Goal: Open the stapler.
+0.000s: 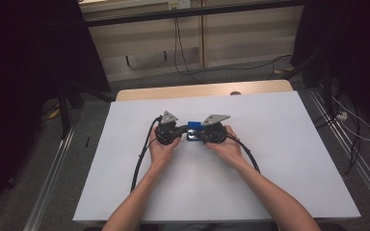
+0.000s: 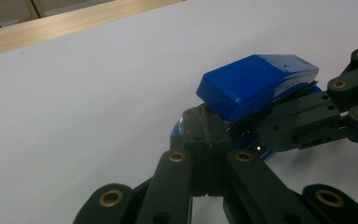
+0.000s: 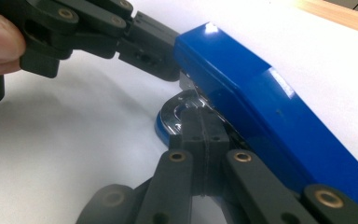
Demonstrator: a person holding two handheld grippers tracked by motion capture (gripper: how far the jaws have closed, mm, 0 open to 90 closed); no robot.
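Note:
A blue stapler (image 1: 194, 126) lies at the middle of the white table (image 1: 279, 154), between both hand-held grippers. In the left gripper view my left gripper (image 2: 200, 128) is shut, its tips against the stapler's (image 2: 256, 84) front end below the raised blue top. The right gripper (image 2: 265, 133) comes in from the right under that top. In the right gripper view my right gripper (image 3: 200, 122) is shut, its tips resting on the chrome plate of the stapler's (image 3: 270, 112) base. The left gripper (image 3: 165, 53) touches the nose of the top. No pad visibly clamps the stapler.
A wooden strip (image 1: 197, 90) runs along the table's far edge. Black cables (image 1: 142, 154) trail from the grippers toward the near edge. Dark stands (image 1: 65, 101) flank the table, and more cables lie on the floor (image 1: 356, 130) to the right.

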